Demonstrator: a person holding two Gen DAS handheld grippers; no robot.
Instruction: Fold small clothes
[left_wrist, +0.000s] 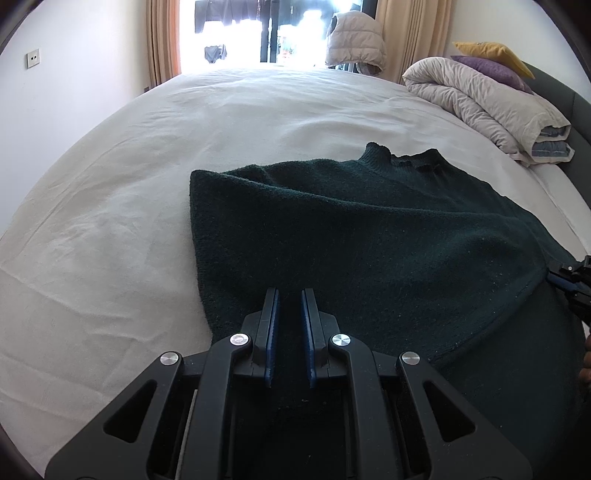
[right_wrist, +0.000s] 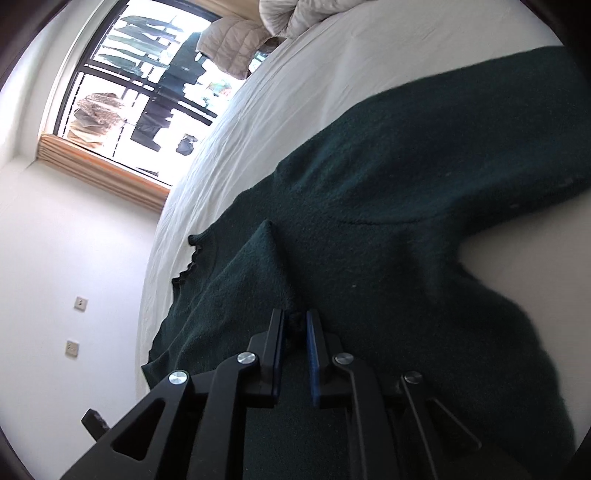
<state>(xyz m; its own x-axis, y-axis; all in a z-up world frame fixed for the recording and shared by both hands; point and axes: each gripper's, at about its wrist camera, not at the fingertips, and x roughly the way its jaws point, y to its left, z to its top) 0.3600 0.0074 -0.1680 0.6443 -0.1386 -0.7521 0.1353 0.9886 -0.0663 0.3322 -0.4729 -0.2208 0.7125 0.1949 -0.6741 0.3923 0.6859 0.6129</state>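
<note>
1. Left wrist view: a dark green knitted sweater (left_wrist: 369, 236) is seen spread on a white bed sheet (left_wrist: 147, 184), its ribbed collar (left_wrist: 402, 155) at the far side and its body reaching back under the camera.
2. Left gripper (left_wrist: 290, 295): a narrow gap is kept between the blue pads (left_wrist: 272, 332); dark knit lies in and beneath that gap. The jaws are read as nearly closed and judged to be pinching a thin layer of the sweater, though the contact itself is hidden in shadow.
3. Right gripper (right_wrist: 295, 317): a slightly wider gap is shown, with a raised ridge of knit (right_wrist: 269, 251) running up to the fingertips. Whether the pads press on that ridge cannot be told.
4. Position of the garment: the sweater is directly beneath and ahead of both grippers. In the right wrist view the scalloped collar edge (right_wrist: 192, 258) lies to the left of the fingertips, and a sleeve (right_wrist: 480, 129) stretches away to the upper right.
5. Governing relation: the long axis is taken to run from collar to hem, across the left gripper's forward line. The right gripper (left_wrist: 569, 280) is seen at the sweater's right edge, beside a seam.
6. Judgement: the right gripper is the nearer to the sleeve, so the sleeve fold would be expected from that side.
7. Background: a rolled duvet (left_wrist: 480, 99) and pillows are noted, well apart from the work.
</note>
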